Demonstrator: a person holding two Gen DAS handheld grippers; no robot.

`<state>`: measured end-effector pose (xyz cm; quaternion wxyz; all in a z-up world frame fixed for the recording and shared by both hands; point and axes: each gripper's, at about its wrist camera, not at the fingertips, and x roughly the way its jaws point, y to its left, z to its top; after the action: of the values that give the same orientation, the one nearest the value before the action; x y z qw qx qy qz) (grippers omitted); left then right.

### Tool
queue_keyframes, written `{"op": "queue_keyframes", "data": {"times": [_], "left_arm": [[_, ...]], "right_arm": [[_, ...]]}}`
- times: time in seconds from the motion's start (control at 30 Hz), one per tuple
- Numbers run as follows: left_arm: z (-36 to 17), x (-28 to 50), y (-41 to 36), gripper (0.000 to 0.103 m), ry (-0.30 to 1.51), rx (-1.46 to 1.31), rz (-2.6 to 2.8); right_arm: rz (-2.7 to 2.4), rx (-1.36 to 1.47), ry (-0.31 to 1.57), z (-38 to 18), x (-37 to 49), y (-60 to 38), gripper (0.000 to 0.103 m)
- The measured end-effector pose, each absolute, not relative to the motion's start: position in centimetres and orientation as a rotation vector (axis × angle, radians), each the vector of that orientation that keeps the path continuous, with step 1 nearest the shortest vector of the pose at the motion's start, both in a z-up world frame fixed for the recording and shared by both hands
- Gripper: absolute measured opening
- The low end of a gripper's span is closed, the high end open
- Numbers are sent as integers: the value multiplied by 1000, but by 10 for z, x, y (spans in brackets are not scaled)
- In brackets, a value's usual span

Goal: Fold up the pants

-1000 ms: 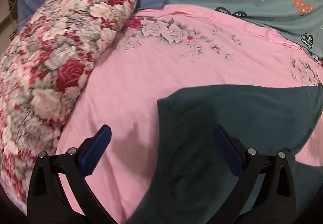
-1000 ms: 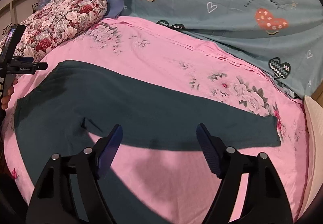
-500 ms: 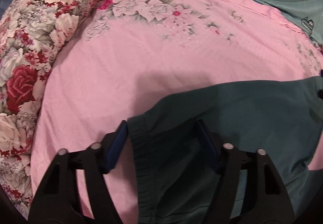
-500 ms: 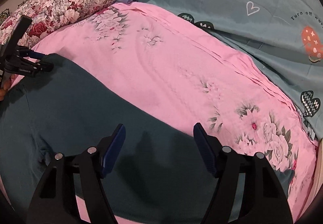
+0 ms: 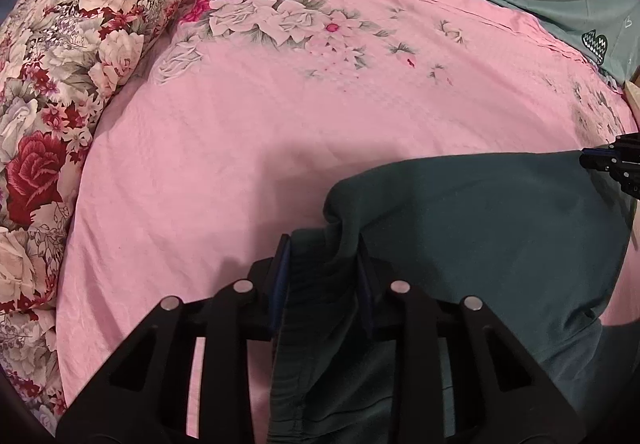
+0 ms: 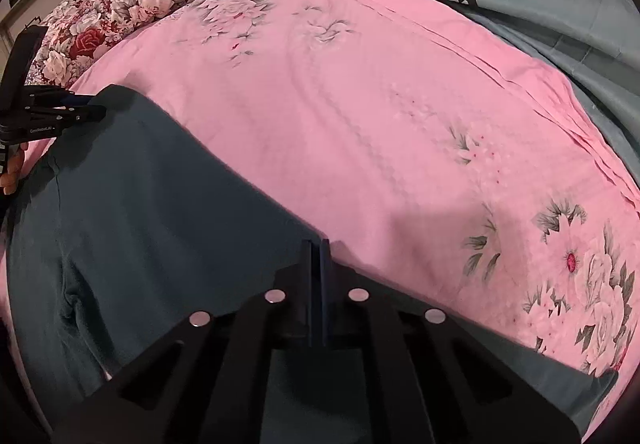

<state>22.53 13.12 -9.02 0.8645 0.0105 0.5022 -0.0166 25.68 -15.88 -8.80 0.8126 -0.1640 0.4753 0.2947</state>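
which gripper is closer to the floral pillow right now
Left. The left gripper pinches the waist end of the pants, the end lying toward the floral pillow. The right gripper grips the pants' far edge farther along, away from the pillow.

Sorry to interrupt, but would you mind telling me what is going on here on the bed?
A person is folding a pair of dark teal pants spread on a pink floral bedsheet, with a handheld gripper in each hand. The left gripper has bunched fabric at the waistband end between its fingers. The right gripper is pinched shut on the far edge of a pant leg. A floral pillow lies at the left, beside the sheet. No fold has been made yet.
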Motion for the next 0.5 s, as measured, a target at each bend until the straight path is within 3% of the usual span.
{"op": "queue_keyframes", "data": {"times": [0.3,0.5], "left_arm": [[-65,211,133,27,985,4,-33],[-29,162,136,27,900,30,-73]], "right_arm": [[623,-340,845,-34,214,-161,2],[669,-332,733,14,122,-169,2]]}}
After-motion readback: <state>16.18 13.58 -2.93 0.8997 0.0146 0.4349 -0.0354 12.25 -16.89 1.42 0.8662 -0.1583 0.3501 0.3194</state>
